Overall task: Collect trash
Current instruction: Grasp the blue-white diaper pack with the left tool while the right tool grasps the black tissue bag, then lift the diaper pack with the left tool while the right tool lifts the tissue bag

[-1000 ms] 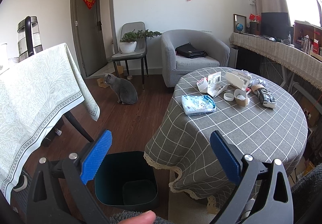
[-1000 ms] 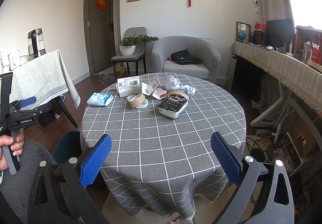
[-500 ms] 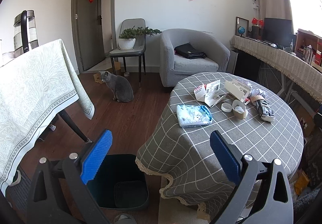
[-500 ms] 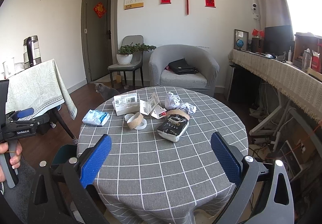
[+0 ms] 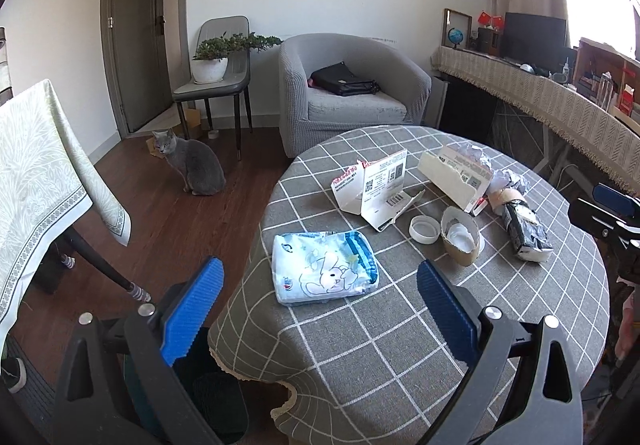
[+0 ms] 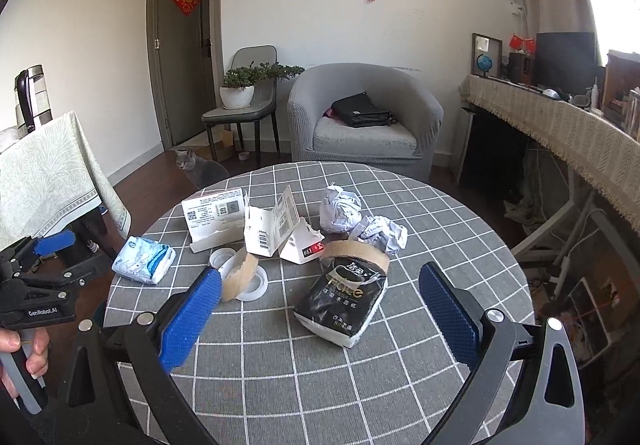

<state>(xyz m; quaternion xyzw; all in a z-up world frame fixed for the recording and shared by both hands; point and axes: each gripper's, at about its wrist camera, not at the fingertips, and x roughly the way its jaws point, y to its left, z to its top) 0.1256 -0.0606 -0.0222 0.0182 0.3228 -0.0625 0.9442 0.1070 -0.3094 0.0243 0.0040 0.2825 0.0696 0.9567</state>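
Observation:
Trash lies on a round table with a grey checked cloth (image 5: 400, 357) (image 6: 280, 377). A blue-white tissue pack (image 5: 324, 271) (image 6: 144, 259) lies nearest my left gripper (image 5: 316, 309), which is open and empty just before it. A black tissue pack (image 6: 344, 301) (image 5: 524, 233) lies just ahead of my open, empty right gripper (image 6: 316, 313). Torn white cartons (image 5: 376, 189) (image 6: 276, 233), cardboard tape rolls (image 5: 460, 241) (image 6: 240, 277), a white lid (image 5: 425, 229) and crumpled paper balls (image 6: 344, 211) lie around them. A dark bin (image 5: 216, 405) stands on the floor below the left gripper.
A grey cat (image 5: 192, 165) sits on the wood floor. A second table with a pale green cloth (image 5: 36, 189) stands at left. A grey armchair (image 5: 348, 85) with a black bag, a chair with a plant (image 5: 216, 61) and a long sideboard (image 5: 560, 101) stand behind.
Both grippers have moved closer to the round table. The left one rose and now looks down on the tissue pack; the bin has slid under its fingers. Both stayed open.

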